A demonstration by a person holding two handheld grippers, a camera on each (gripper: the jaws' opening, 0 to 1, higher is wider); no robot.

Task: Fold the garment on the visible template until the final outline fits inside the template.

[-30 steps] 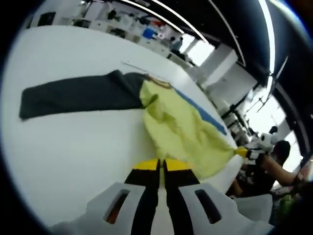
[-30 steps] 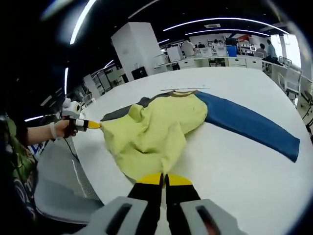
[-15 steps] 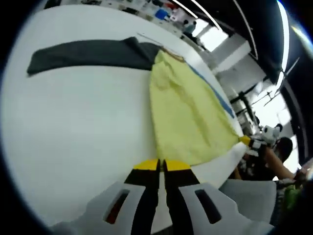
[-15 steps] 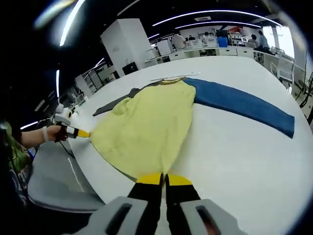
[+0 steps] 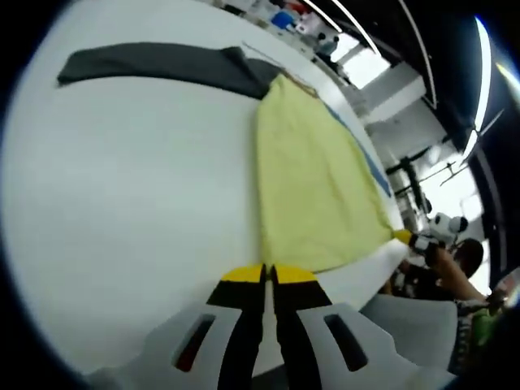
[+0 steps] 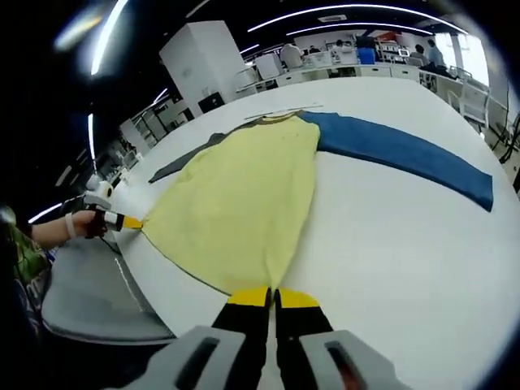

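- We see the garment (image 6: 244, 203) lying flat on the white tabletop (image 6: 390, 244), its yellow body spread towards 12 o'clock.
- The left gripper (image 5: 268, 275) and the right gripper (image 6: 272, 297) each have their jaws closed on one hem corner.
- The blue sleeve (image 6: 406, 154) and the dark sleeve (image 5: 154, 63) lie stretched out, unfolded.
- We judge that no fold is made yet; we cannot make out the template.

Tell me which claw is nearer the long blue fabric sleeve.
Right. The right claw grips the yellow shirt hem at the corner on the long blue fabric sleeve's side; the left claw grips the opposite hem corner, on the dark grey sleeve's side.
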